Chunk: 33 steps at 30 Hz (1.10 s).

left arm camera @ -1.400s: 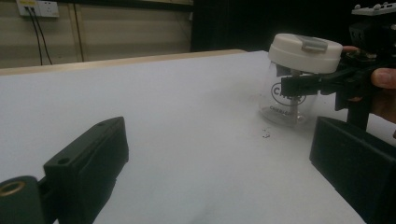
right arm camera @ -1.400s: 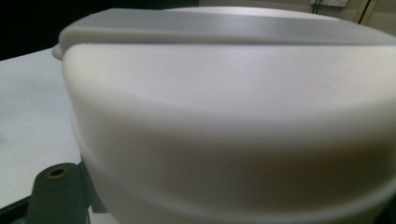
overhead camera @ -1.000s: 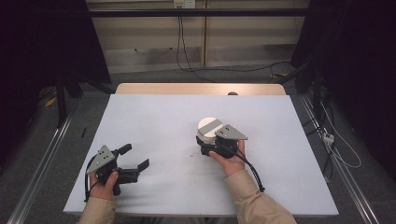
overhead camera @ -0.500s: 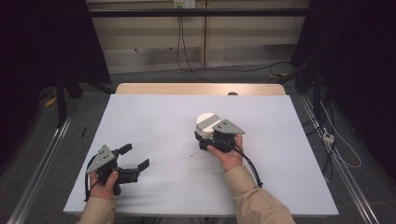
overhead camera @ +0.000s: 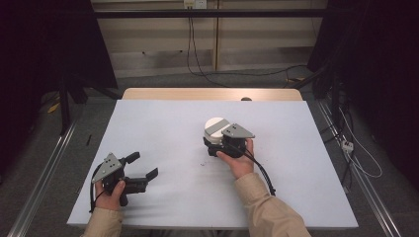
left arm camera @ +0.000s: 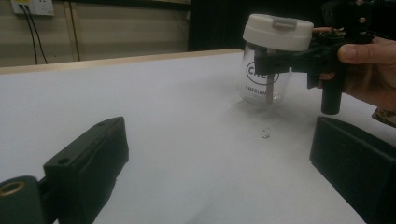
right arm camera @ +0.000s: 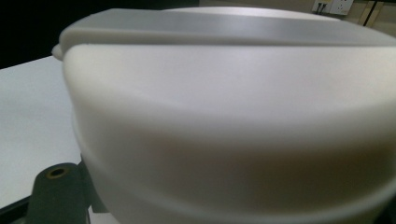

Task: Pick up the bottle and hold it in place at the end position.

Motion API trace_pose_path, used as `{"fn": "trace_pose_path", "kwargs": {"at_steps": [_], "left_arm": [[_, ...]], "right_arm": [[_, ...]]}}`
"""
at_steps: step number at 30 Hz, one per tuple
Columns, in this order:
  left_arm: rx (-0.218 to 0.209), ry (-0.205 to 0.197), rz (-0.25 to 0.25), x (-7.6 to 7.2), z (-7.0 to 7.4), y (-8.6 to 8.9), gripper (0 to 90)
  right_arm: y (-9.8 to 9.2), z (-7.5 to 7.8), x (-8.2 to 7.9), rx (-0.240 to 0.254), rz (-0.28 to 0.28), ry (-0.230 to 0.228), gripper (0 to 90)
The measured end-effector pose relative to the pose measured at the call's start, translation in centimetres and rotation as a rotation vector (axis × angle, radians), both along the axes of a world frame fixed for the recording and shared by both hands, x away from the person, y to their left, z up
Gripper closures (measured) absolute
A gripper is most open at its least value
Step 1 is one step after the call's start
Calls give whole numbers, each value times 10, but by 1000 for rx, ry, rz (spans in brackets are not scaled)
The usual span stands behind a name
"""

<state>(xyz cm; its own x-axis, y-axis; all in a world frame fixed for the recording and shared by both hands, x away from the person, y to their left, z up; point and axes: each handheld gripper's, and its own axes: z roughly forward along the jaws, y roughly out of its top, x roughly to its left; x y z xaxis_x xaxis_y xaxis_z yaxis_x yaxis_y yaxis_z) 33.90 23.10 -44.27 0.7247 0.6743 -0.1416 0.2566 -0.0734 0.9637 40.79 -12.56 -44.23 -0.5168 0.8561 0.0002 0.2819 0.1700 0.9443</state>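
A clear glass jar with a white lid and a dark printed logo stands right of the middle of the white table. My right gripper is shut on it, its black jaws clamped on the neck just under the lid. The jar's base looks to be on the table. In the right gripper view the lid sits very close to the camera. My left gripper rests near the front left corner, open with nothing between its jaws, well apart from the jar.
A wooden strip borders the table's far edge, with a small dark object on it. A tiny speck lies on the sheet in front of the jar. Metal rails run along both sides, and cables lie on the floor at the right.
The right hand with the jar has edged slightly away and to the left. The left gripper has not moved.
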Motion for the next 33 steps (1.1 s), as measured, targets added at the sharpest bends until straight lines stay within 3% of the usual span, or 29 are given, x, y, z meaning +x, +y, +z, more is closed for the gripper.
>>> {"fn": "trace_pose_path", "kwargs": {"at_steps": [33], "left_arm": [[-3,0,-1,1,0,0,42]], "right_arm": [[12,-6,24,-16,4,13,183]]}}
